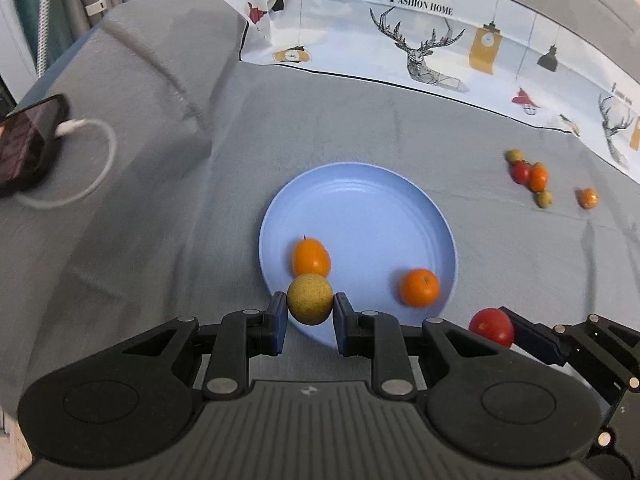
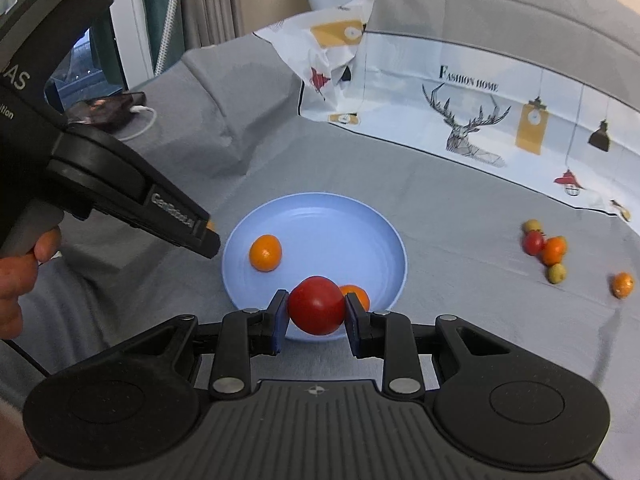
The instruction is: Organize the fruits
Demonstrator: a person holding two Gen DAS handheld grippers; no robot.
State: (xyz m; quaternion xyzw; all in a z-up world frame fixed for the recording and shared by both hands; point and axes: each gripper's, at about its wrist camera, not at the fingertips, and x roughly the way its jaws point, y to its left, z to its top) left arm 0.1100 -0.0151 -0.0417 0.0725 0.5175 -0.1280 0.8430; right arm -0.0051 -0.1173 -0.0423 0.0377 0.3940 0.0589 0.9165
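Note:
A light blue plate (image 1: 360, 200) (image 2: 320, 220) lies on the grey cloth with two orange fruits in it (image 1: 310, 258) (image 1: 419, 287); the right wrist view shows them too (image 2: 265, 252) (image 2: 358, 294). My left gripper (image 1: 310, 300) is shut on a yellow-green round fruit (image 1: 310, 299) over the plate's near left rim. Over the near rim, my right gripper (image 2: 316, 306) is shut on a red tomato-like fruit (image 2: 316, 305), which also shows at the lower right of the left wrist view (image 1: 492, 326). Several small fruits (image 1: 532, 176) (image 2: 548, 250) lie loose on the cloth to the right.
A printed white cloth (image 1: 420, 40) (image 2: 460, 112) lies along the back. A phone (image 1: 28, 140) with a white cable (image 1: 92, 160) rests at the far left. The left gripper's body (image 2: 132, 184) and a person's hand (image 2: 20, 276) fill the left of the right wrist view.

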